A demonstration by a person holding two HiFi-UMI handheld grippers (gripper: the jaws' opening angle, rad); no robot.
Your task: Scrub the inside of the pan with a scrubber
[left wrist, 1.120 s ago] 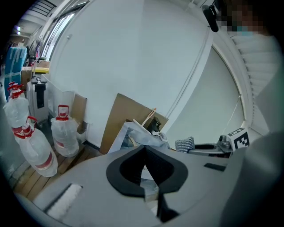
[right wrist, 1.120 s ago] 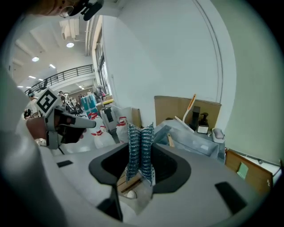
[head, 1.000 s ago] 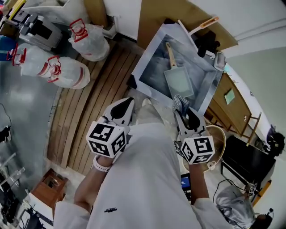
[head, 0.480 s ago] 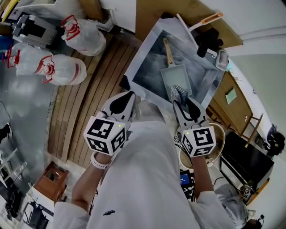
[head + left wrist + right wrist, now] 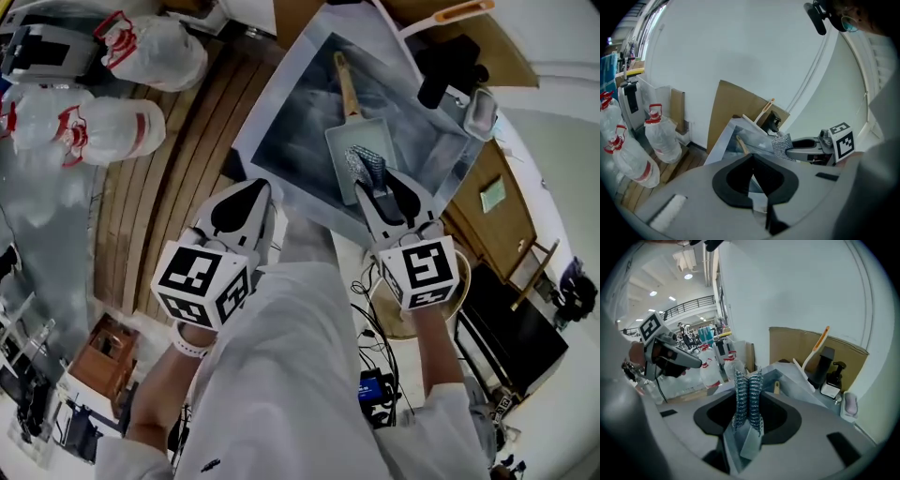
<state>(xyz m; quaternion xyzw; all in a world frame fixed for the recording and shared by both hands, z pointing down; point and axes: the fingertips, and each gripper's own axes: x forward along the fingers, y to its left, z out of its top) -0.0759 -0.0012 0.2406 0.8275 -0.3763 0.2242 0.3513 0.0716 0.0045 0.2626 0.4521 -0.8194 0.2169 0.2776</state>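
Note:
A rectangular grey pan (image 5: pixel 367 148) with a wooden handle (image 5: pixel 346 82) lies in the steel sink (image 5: pixel 281 112). My right gripper (image 5: pixel 373 186) is shut on a metal-mesh scrubber (image 5: pixel 364 166), which hangs over the pan's near end. In the right gripper view the scrubber (image 5: pixel 748 392) stands pinched upright between the jaws, with the pan handle (image 5: pixel 776 387) beyond it. My left gripper (image 5: pixel 257 191) hovers at the sink's near edge, shut, with nothing in it. The left gripper view has the scrubber (image 5: pixel 780 143) and the right gripper (image 5: pixel 788 151) to the right of the pan handle (image 5: pixel 741 144).
Big water bottles (image 5: pixel 103 131) lie on the wooden slats (image 5: pixel 187 178) left of the sink. A black soap dispenser (image 5: pixel 450 67), a soap dish (image 5: pixel 480 112) and an orange-handled brush (image 5: pixel 441 19) stand at the sink's far side. A woven basket (image 5: pixel 398 323) sits under my right arm.
Both grippers have moved forward to the sink. The right gripper carried the scrubber from the sink's near edge to over the pan. The left gripper stays shut.

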